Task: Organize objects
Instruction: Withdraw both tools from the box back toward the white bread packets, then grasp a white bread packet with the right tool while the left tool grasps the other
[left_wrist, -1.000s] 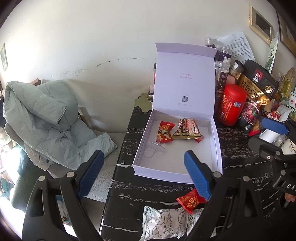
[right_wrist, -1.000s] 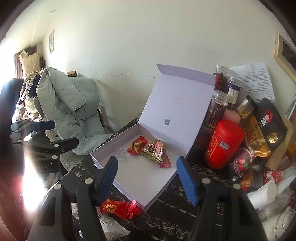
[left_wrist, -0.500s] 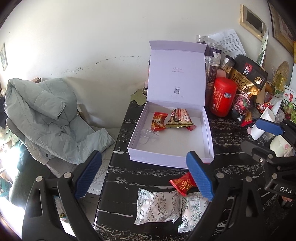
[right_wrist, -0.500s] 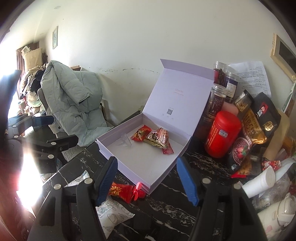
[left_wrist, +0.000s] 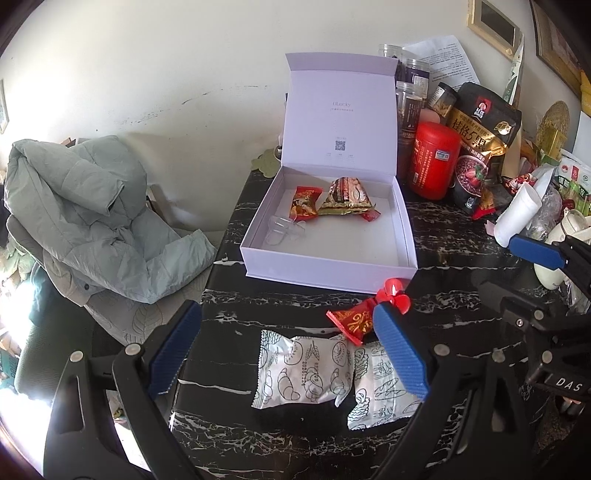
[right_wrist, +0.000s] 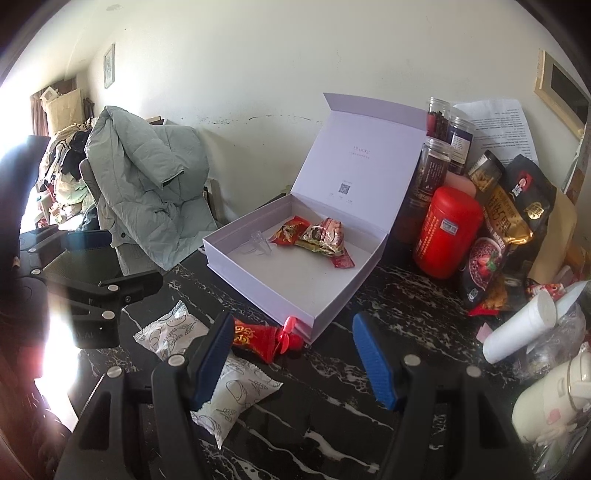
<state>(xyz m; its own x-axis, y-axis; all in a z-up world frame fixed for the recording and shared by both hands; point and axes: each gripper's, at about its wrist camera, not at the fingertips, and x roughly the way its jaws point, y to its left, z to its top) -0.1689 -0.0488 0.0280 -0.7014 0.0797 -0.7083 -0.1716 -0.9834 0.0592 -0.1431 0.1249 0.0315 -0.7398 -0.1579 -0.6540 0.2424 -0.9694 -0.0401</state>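
Note:
An open lilac box (left_wrist: 402, 218) (right_wrist: 325, 314) sits on the black marble table, lid upright. Inside lie a red snack packet (left_wrist: 303, 200) (right_wrist: 288, 230), a gold-brown packet (left_wrist: 345, 197) (right_wrist: 325, 236) and a clear plastic piece (left_wrist: 282, 230). In front of the box lie a red candy packet (left_wrist: 351, 319) (right_wrist: 258, 338) and two white bread packets (left_wrist: 303, 369) (left_wrist: 376, 387) (right_wrist: 170, 330) (right_wrist: 232, 398). My left gripper (left_wrist: 291, 349) is open above the white packets. My right gripper (right_wrist: 295, 358) is open, empty, just right of the red candy.
A red canister (left_wrist: 434, 158) (right_wrist: 445, 230), jars (right_wrist: 436, 162), a black-gold pouch (left_wrist: 480, 144) and cups crowd the table's back right. A grey-green jacket (left_wrist: 85, 210) drapes a chair left of the table. The table's left edge (left_wrist: 218, 258) is close.
Both grippers have pulled back from the box and tilted down. The red candy and two white packets on the table have come into view. Both stay open.

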